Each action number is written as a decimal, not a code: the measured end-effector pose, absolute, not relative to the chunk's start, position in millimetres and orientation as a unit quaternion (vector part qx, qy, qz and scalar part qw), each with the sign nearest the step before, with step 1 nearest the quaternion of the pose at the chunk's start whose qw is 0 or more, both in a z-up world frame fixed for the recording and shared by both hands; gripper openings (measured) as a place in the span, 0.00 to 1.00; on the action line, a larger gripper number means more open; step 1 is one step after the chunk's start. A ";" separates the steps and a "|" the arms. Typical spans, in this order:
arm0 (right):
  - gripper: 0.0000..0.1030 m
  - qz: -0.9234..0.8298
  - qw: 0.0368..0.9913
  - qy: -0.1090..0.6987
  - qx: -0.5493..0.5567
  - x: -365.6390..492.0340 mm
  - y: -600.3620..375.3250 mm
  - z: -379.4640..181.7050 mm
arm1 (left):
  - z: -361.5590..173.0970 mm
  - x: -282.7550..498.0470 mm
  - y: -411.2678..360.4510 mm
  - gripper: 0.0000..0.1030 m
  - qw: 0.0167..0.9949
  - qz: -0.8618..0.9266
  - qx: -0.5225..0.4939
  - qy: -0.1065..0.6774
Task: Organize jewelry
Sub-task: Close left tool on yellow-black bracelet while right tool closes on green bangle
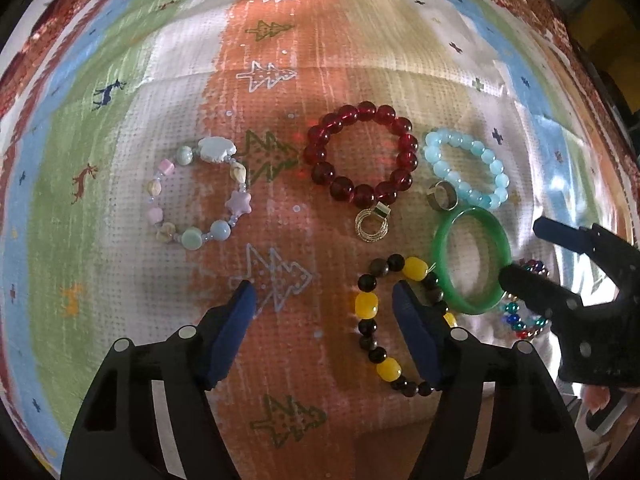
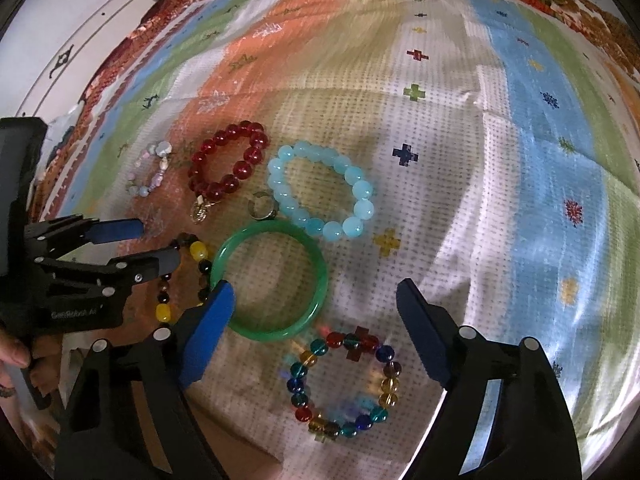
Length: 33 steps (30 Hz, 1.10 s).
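On the patterned cloth (image 1: 280, 92) in the left wrist view, we see our left gripper (image 1: 322, 300) spread wide, holding nothing, its right finger over the black-and-yellow bead bracelet (image 1: 374, 308). Ahead lie the pastel charm bracelet (image 1: 200, 196), the red bead bracelet (image 1: 360, 154) with a gold ring charm (image 1: 373, 226), a small metal ring (image 1: 440, 198), the light blue bead bracelet (image 1: 466, 170) and the green bangle (image 1: 472, 260). The right gripper (image 1: 520, 252) reaches in from the right, spread, one fingertip over the bangle's rim.

In the right wrist view, we see our right gripper (image 2: 316, 300) spread wide and empty, above the multicoloured bead bracelet (image 2: 346, 384) (it lies just beside the green bangle (image 2: 270, 278)). Its left fingertip sits over the bangle's edge. The left gripper (image 2: 156, 244) enters from the left, parted, over the black-and-yellow bead bracelet (image 2: 200, 258). Farther off lie the light blue bead bracelet (image 2: 322, 190), the small metal ring (image 2: 260, 206), the red bead bracelet (image 2: 228, 164) and the pastel charm bracelet (image 2: 150, 170).
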State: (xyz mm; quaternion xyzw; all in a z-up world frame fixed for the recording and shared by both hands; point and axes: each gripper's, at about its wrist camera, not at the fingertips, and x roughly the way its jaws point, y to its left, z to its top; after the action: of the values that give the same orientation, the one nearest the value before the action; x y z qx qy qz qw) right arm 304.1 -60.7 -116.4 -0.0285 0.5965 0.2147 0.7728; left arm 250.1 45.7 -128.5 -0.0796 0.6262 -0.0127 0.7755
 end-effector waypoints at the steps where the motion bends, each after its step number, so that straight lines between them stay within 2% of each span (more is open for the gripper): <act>1: 0.79 0.214 0.772 0.597 -0.029 304.9 -60.3 -117.5 | -128.9 250.4 45.1 0.66 0.775 -0.012 -0.077 0.627; 4: 0.75 0.211 0.770 0.601 -0.035 307.9 -57.8 -122.8 | -130.8 253.1 39.0 0.64 0.775 -0.009 -0.068 0.628; 10: 0.72 0.204 0.771 0.602 -0.046 312.1 -49.9 -127.7 | -135.0 255.4 23.1 0.62 0.777 -0.004 -0.039 0.629; 15: 0.63 0.194 0.772 0.602 -0.061 312.9 -47.3 -130.6 | -136.0 255.4 9.6 0.58 0.779 0.002 -0.025 0.627; 16: 0.61 0.192 0.772 0.602 -0.065 313.0 -47.2 -130.7 | -136.1 255.4 6.7 0.55 0.779 0.004 -0.023 0.626; 21: 0.35 0.172 0.776 0.601 -0.084 313.6 -52.1 -132.3 | -133.1 255.2 14.8 0.37 0.781 0.013 -0.028 0.624; 24: 0.26 0.165 0.778 0.599 -0.088 314.0 -56.9 -133.3 | -131.0 253.2 27.2 0.20 0.782 0.014 -0.033 0.623; 25: 0.23 0.162 0.780 0.598 -0.091 313.8 -57.5 -133.2 | -131.9 254.5 29.0 0.11 0.781 0.013 -0.034 0.623; 26: 0.11 0.163 0.780 0.597 -0.091 313.6 -58.2 -133.0 | -132.3 255.1 30.1 0.11 0.781 0.013 -0.036 0.624; 27: 0.08 0.164 0.780 0.598 -0.088 313.1 -59.9 -132.9 | -131.8 255.3 32.0 0.11 0.781 0.011 -0.041 0.623; 33: 0.07 0.168 0.782 0.594 -0.089 307.9 -63.7 -128.3 | -128.6 255.0 51.5 0.11 0.781 0.001 -0.064 0.621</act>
State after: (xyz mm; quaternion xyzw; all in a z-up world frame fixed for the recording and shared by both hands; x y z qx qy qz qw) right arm 307.9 -63.7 -128.3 -0.0886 0.5935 0.1677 0.7821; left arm 255.0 51.5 -128.6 -0.0637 0.6209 0.0006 0.7813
